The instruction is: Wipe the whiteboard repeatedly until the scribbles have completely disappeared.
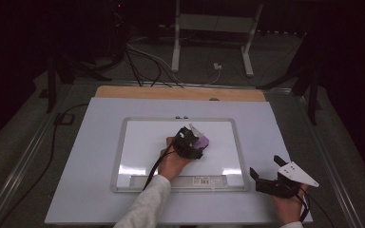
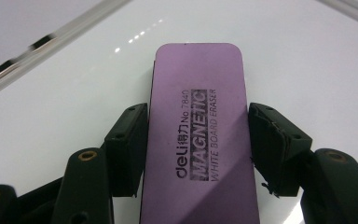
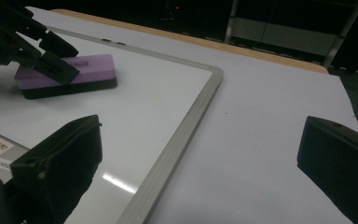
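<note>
Whiteboard eraser: purple, flat on whiteboard, upper centre. Left gripper view: left hand-held gripper clamped on its long sides; probably wiping, so keep it flat. Right gripper view: right hand-held gripper spread, empty, above table.

Glossy whiteboard, matt purple eraser, wooden table edge.

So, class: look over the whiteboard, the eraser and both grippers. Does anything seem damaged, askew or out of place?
One small thing: the pad on one jaw of the left gripper looks frayed, with ragged edges. Otherwise the purple eraser lies flat on the whiteboard, squarely clamped, and the right gripper rests open beside the board.
</note>
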The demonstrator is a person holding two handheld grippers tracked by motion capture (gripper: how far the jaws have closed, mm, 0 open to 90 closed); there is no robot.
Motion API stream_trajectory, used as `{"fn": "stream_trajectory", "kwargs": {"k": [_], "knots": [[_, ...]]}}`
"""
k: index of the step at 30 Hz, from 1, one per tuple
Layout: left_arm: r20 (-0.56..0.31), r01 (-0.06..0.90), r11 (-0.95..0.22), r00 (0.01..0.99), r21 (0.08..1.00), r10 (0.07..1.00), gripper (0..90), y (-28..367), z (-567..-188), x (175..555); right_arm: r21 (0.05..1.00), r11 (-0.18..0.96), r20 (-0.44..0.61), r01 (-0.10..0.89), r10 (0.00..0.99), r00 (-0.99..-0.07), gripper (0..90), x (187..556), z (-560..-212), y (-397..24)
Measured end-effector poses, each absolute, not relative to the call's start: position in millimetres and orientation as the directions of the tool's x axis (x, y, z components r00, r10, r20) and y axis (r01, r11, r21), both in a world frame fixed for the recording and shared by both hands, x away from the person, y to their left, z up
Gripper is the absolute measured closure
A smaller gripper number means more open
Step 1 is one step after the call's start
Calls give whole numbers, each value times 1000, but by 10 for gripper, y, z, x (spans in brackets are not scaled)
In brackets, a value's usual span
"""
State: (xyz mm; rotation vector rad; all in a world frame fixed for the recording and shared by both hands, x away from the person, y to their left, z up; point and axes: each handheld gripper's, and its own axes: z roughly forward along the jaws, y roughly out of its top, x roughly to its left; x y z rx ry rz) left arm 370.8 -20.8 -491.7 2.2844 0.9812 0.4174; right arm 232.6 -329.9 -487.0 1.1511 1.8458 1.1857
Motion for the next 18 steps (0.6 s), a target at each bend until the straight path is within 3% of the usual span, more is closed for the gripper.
{"fn": "stream_trajectory", "kwargs": {"k": [11,18], "knots": [[72,654,-421,491,628,868,418,258,-4912,3978,924,200,-59,325,916,-397,4,2325,-4870,-3314],[50,658,-415,498,628,866,418,198,-4913,3973,923,205,-62,326,914,-401,4,2330,-4874,-3297]]}}
